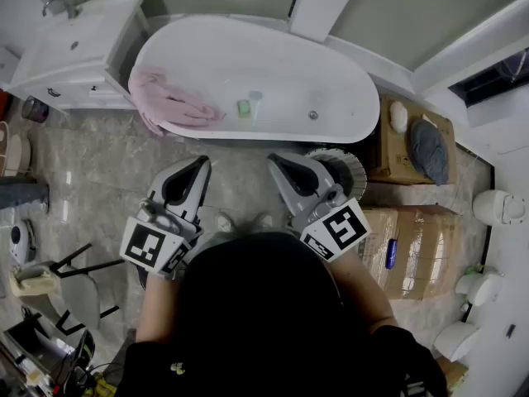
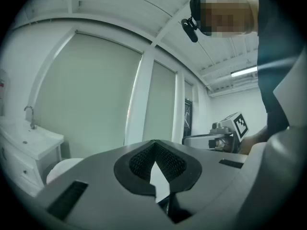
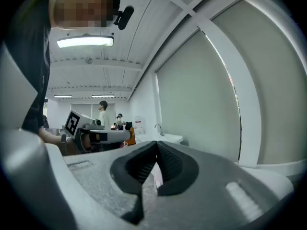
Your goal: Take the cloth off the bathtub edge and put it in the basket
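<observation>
1. Step: pre-reach, nothing picked yet. Both tongs are held low in the centre of the head view, short of the tub (image 1: 289,56), tips pointing at it.
2. Left tongs (image 1: 198,165): clenched, pad tips meeting, nothing between them. Right tongs (image 1: 277,164): same in its own view, closed and empty.
3. Cloth (image 1: 169,106): upper left of the frame, draped over the tub's left end. Part hangs down the outside wall, part lies inside. Well apart from both tongs; the left tongs are the nearer.
4. Look: pink, soft, towel-like, bunched into folds rather than spread flat. Reads as limp and likely to trail when lifted.
5. Basket (image 1: 351,165): a round ribbed thing just right of centre, partly behind the right tongs, on the floor in front of the tub. Looks like the basket, but I'm not certain.
6. Next move calls for: open the left tongs, move up-left to the bunched ridge on the rim, and pinch a thick fold rather than a single layer.
7. Then lift it clear of the rim before carrying it right to the basket.
8. Risk: the hanging tail may drag on the tub wall or land outside the basket.
</observation>
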Demonstrator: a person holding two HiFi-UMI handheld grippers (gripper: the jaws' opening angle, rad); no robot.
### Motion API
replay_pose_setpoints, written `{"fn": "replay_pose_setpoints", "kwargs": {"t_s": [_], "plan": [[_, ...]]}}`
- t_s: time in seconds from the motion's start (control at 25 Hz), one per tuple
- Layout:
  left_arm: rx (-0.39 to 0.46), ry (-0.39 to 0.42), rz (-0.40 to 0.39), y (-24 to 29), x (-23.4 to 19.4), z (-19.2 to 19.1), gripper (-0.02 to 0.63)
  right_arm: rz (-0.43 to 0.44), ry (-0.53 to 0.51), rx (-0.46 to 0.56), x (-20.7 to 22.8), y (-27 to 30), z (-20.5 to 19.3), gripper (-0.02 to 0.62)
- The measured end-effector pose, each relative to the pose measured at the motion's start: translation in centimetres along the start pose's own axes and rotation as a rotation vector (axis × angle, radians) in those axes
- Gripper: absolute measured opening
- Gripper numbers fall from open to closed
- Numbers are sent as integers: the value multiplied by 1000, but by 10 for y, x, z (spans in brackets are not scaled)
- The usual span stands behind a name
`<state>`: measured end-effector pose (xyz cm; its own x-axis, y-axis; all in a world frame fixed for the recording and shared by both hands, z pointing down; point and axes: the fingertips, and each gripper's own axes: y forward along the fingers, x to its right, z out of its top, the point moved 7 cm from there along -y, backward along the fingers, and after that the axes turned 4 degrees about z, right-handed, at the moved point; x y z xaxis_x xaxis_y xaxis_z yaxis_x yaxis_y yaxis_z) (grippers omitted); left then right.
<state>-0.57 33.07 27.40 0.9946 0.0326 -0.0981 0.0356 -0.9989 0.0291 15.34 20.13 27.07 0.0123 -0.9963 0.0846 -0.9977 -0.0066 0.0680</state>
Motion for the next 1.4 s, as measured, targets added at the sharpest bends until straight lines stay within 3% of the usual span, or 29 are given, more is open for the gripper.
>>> {"fn": "replay_pose_setpoints", "kwargs": {"t_s": [0.2,0.72,1.16,1.32,1.4], "plan": [[-37,-67,36,-17,-17,-4,11,-15,55,11,-11,16,-5,-5],[-36,-51,58,-58,-94,-36,11,-78,90,-2,-23,66,-18,-3],[-117,-107,108,-9,-147,-45,11,-51,129,-31,44,132,-33,-3],[-59,-87,127,30,-183,-45,11,-25,151,-56,87,166,-38,-3],[-116,-100,146,49,-196,-49,11,-9,166,-66,110,181,-39,-3]]}}
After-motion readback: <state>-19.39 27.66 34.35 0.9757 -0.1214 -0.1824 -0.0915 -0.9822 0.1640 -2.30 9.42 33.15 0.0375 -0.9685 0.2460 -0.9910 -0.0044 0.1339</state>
